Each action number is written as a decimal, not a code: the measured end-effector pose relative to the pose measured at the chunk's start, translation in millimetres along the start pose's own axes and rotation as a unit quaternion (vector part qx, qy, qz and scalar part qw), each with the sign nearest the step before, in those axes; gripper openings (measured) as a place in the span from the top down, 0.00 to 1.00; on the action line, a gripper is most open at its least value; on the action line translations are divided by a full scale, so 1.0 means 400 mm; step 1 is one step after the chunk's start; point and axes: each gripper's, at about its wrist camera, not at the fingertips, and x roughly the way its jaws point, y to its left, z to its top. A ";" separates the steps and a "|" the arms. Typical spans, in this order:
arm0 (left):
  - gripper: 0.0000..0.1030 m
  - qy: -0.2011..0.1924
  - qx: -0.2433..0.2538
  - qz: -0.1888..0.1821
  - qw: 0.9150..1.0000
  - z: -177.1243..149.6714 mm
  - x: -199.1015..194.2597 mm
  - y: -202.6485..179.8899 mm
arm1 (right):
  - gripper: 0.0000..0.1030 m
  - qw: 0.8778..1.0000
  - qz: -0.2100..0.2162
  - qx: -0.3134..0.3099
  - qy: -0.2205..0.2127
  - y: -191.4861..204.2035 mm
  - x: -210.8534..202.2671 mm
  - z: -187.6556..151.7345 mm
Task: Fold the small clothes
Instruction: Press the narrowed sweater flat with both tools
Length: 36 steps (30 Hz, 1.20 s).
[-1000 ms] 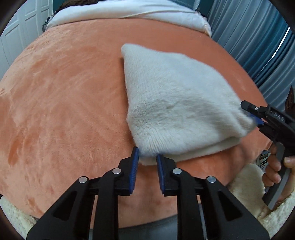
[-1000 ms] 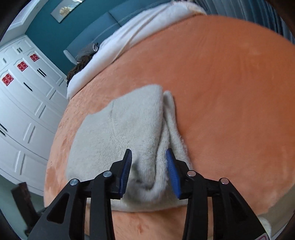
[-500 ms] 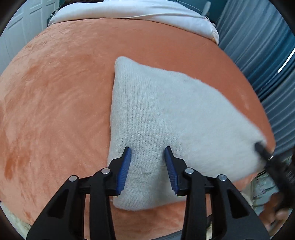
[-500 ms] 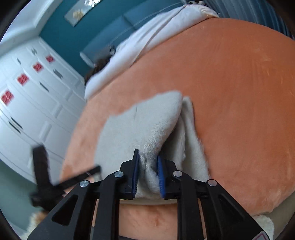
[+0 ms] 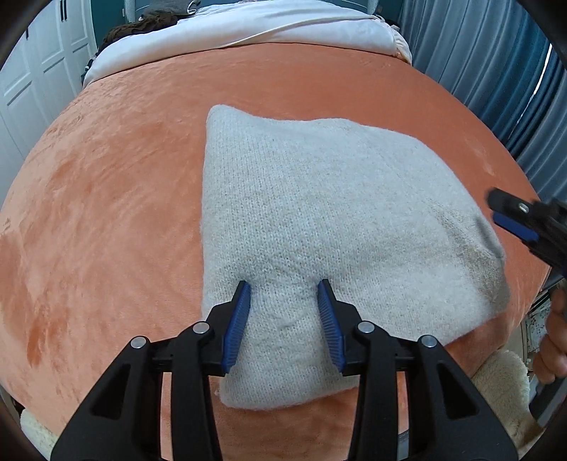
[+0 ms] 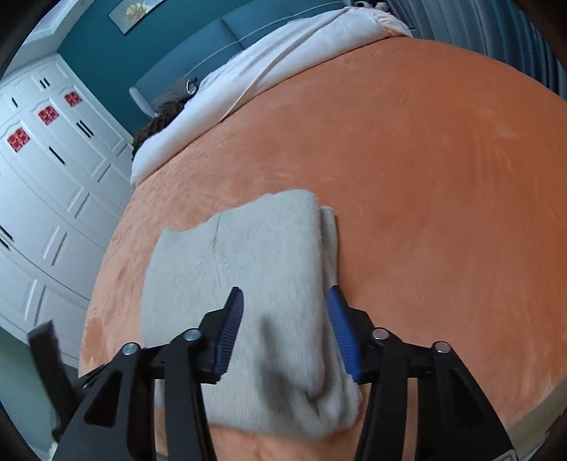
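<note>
Left side first: white wardrobe doors [image 6: 53,198] off the bed edge, nothing of the task there. Your left gripper [image 5: 283,312] has its jaws spread wide, nothing clamped; the tips look to rest on the near-left part of the grey knit garment [image 5: 319,248], contact I can't confirm. The garment lies on the orange bedspread [image 5: 106,212], near the front edge, already folded into a compact rough rectangle; the right wrist view shows at least two layers stacked, with a lower layer's edge sticking out along the right side [image 6: 329,230]. Your right gripper [image 6: 287,337] is also spread apart, holding nothing, straddling the near-right corner of the stack; from the left camera it sits blurred just beside that corner [image 5: 514,220]. My read: the main fold is laid and released. What looks left is tidying, since the top layer doesn't cover the lower edge squarely and the near corner looks bunched, then maybe one more fold if you want it smaller. White duvet [image 5: 283,32] piled at the far end, curtains [image 5: 496,88] at right
</note>
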 end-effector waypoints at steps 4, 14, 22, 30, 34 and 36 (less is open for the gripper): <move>0.63 0.001 -0.002 -0.003 1.000 -0.002 0.002 0.007 | 0.69 0.997 -0.035 -0.005 0.062 -0.015 0.126 0.006; 0.61 0.001 0.014 0.001 1.000 -0.002 0.017 -0.001 | 0.85 0.999 -0.025 0.014 0.042 -0.067 0.128 -0.003; 0.46 -0.018 -0.042 0.011 0.999 -0.059 -0.116 0.095 | 0.80 0.995 -0.028 -0.090 -0.033 0.171 -0.082 -0.016; 0.46 0.007 -0.065 0.036 0.997 -0.119 -0.140 0.174 | 0.83 0.975 -0.040 -0.199 0.095 0.324 0.187 -0.223; 0.46 0.009 -0.056 0.028 0.998 -0.129 -0.145 0.171 | 0.89 0.991 0.000 -0.127 0.050 0.302 0.034 -0.157; 0.46 0.009 -0.058 0.017 0.998 -0.132 -0.139 0.160 | 0.89 0.993 -0.047 -0.102 0.021 0.230 -0.004 -0.148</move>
